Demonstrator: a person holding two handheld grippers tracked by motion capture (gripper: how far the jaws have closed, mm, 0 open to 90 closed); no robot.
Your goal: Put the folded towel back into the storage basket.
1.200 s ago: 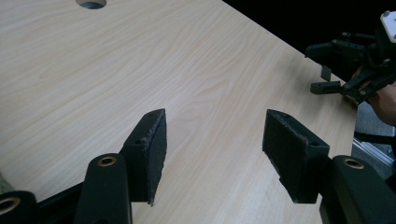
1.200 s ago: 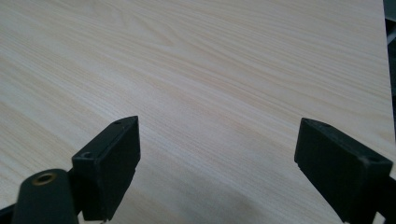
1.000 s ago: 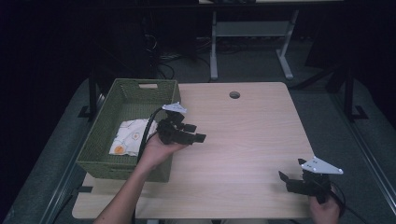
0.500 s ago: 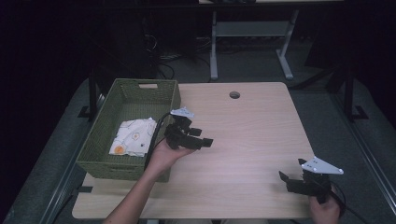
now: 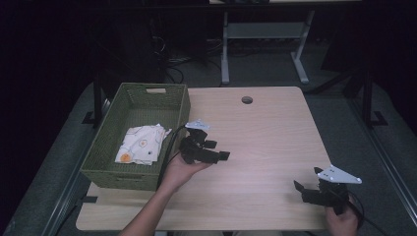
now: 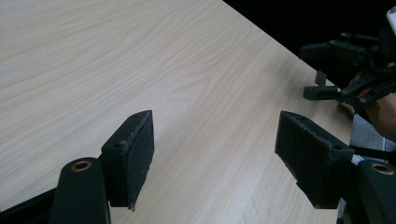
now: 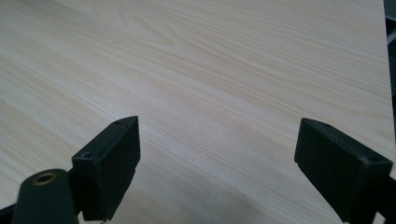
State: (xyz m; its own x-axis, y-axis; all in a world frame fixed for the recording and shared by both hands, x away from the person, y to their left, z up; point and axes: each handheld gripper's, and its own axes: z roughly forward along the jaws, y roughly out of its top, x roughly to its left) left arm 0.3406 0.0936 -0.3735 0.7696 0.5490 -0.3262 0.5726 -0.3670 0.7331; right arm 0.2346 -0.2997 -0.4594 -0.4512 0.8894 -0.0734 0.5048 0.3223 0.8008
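The bench (image 5: 275, 132) is pale wood-grain laminate, rectangular with rounded corners and a round cable hole (image 5: 247, 100) near its far edge. At its left edge sits a green woven basket (image 5: 173, 105), rectangular with a handle slot, holding a folded white cloth (image 5: 141, 143) with orange print. Just beside the basket the left gripper (image 5: 220, 150) has its flat, felt-faced fingers (image 6: 133, 154) apart, just been opening, nothing between them. Near the right front corner the right gripper (image 5: 306, 190) holds its blocky fingers (image 7: 116, 158) wide apart over bare wood
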